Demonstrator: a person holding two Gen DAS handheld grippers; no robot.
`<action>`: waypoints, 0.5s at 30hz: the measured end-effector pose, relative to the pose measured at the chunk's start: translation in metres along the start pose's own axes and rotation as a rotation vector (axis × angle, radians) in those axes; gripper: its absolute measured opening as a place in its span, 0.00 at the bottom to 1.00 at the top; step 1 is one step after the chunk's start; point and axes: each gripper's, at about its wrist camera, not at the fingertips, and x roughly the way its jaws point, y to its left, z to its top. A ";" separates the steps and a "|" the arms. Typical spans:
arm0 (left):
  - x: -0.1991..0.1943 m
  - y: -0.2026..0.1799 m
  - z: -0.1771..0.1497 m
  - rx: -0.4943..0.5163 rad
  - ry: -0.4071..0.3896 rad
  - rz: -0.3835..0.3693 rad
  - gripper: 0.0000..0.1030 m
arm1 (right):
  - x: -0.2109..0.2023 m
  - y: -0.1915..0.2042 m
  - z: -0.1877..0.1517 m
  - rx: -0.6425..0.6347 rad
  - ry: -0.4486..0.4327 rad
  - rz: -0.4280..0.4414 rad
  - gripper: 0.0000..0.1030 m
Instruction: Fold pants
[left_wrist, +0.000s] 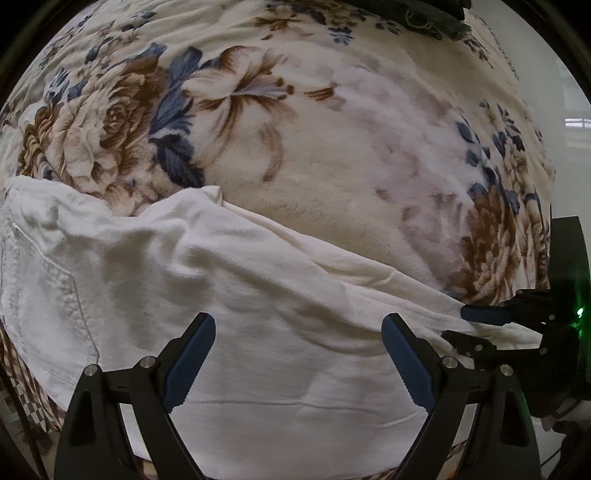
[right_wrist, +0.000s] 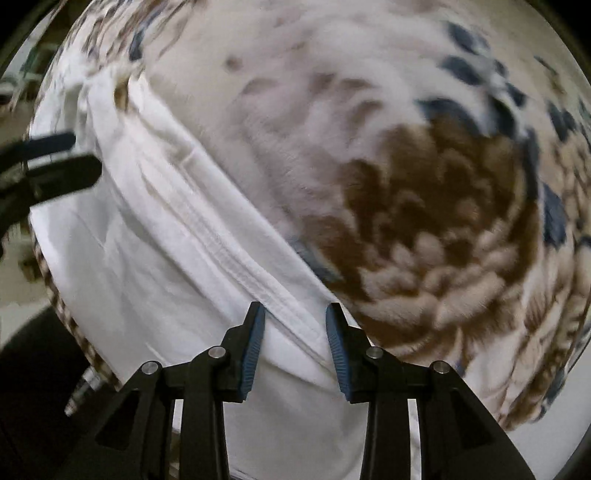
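Note:
White pants (left_wrist: 229, 280) lie spread on a floral blanket (left_wrist: 332, 147), with a back pocket (left_wrist: 55, 295) at the left. My left gripper (left_wrist: 298, 319) hangs open and wide above the middle of the pants, nothing between its pads. Its fingers also show at the left edge of the right wrist view, left gripper (right_wrist: 83, 153). My right gripper (right_wrist: 295, 308) stands partly open over the seamed edge of the pants (right_wrist: 155, 251). The cloth edge lies between its fingers, and the pads do not press on it. From the left wrist it shows low on the right, right gripper (left_wrist: 458, 324).
The blanket (right_wrist: 424, 192) covers the whole surface beyond the pants. A dark garment (left_wrist: 424, 14) lies at the far edge. A brown checked cloth (left_wrist: 22, 387) shows under the pants at the near left, where the surface ends.

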 end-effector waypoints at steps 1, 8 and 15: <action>0.003 0.000 -0.001 -0.003 0.007 -0.002 0.89 | 0.007 0.012 0.017 -0.005 0.003 -0.004 0.33; 0.017 0.003 -0.010 0.004 0.023 0.012 0.89 | 0.014 0.042 0.017 0.094 -0.105 -0.084 0.13; 0.024 0.020 -0.019 -0.002 0.032 0.038 0.89 | 0.003 -0.024 -0.025 0.537 -0.197 0.168 0.13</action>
